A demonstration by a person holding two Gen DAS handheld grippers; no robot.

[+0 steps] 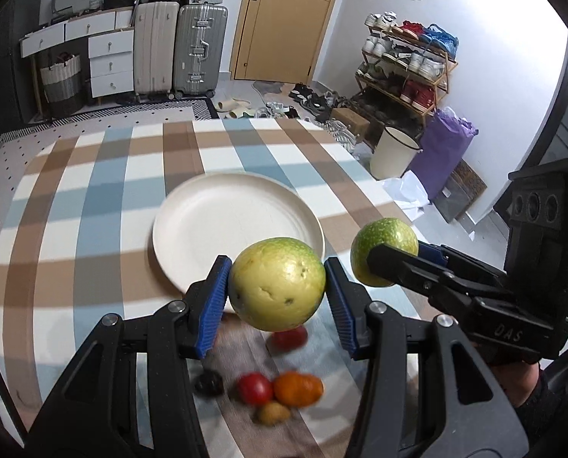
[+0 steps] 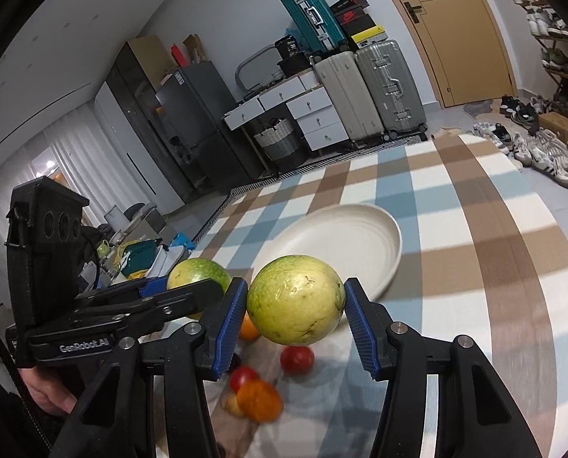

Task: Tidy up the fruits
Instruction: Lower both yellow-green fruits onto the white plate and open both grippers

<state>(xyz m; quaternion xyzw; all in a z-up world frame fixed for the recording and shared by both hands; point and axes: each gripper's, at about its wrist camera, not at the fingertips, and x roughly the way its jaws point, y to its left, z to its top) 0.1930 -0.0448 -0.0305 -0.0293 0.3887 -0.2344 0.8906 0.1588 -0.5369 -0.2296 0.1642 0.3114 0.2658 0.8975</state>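
My left gripper (image 1: 278,290) is shut on a yellow-green guava (image 1: 278,283) and holds it above the table, just before the near rim of an empty white plate (image 1: 222,225). My right gripper (image 2: 295,301) is shut on a second yellow-green guava (image 2: 296,299), also held in the air, near the plate (image 2: 345,240). Each gripper shows in the other's view: the right one with its guava (image 1: 383,250) to the right, the left one with its guava (image 2: 196,273) to the left. Small fruits lie below on the cloth: red tomatoes (image 1: 255,388), an orange one (image 1: 297,389), a dark fruit (image 1: 208,382).
The table has a blue, brown and white checked cloth (image 1: 93,198). More small fruits show in the right wrist view: a red tomato (image 2: 297,358) and an orange fruit (image 2: 259,400). Beyond the table are suitcases (image 1: 200,49), a shoe rack (image 1: 406,65) and a white bin (image 1: 392,150).
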